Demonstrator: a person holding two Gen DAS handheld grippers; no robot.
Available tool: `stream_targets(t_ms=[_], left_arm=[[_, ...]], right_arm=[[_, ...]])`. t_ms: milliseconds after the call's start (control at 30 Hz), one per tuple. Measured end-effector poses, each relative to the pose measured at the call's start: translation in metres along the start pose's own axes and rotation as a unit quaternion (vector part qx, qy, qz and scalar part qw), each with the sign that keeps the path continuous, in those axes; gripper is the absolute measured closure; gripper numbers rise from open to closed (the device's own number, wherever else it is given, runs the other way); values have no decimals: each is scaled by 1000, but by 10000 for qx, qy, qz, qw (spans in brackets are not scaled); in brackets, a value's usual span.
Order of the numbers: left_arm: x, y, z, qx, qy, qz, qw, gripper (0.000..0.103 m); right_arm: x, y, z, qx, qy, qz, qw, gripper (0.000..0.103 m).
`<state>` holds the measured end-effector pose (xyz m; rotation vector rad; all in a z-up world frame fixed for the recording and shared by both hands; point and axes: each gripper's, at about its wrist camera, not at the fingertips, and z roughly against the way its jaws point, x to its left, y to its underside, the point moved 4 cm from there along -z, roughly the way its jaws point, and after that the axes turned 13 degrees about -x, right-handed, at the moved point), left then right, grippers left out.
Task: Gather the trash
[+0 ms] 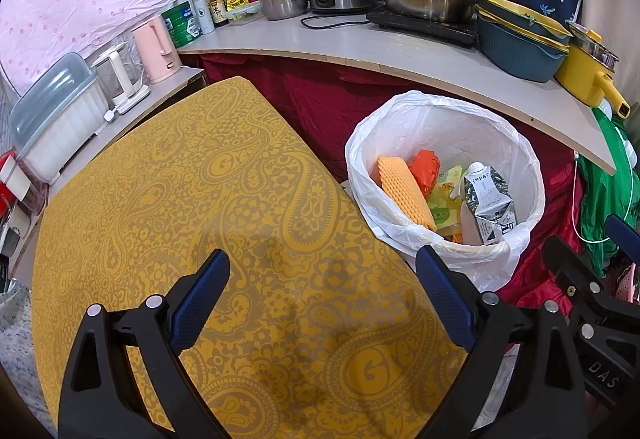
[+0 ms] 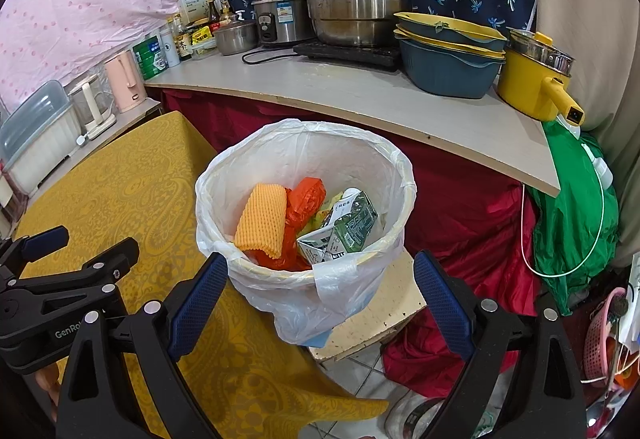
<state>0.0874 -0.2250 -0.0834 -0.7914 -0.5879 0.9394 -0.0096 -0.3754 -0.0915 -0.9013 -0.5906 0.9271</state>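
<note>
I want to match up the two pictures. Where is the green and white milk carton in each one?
Left wrist view: the milk carton stands at the right side inside the trash bin, right of centre.
Right wrist view: the milk carton lies at the right of the bin's contents, near the picture's centre.
Shared landmark: the orange foam net sits just left of it in both.

Bin right of table, carton inside — counter behind.
</note>
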Motion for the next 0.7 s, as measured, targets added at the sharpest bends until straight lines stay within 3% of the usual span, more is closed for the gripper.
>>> stream_targets(t_ms=[700], left_arm=[[-6,-2,2,-33,139,-60,9999,13]], right_arm=[[-4,3,-2,9,45,-52,10000,13]])
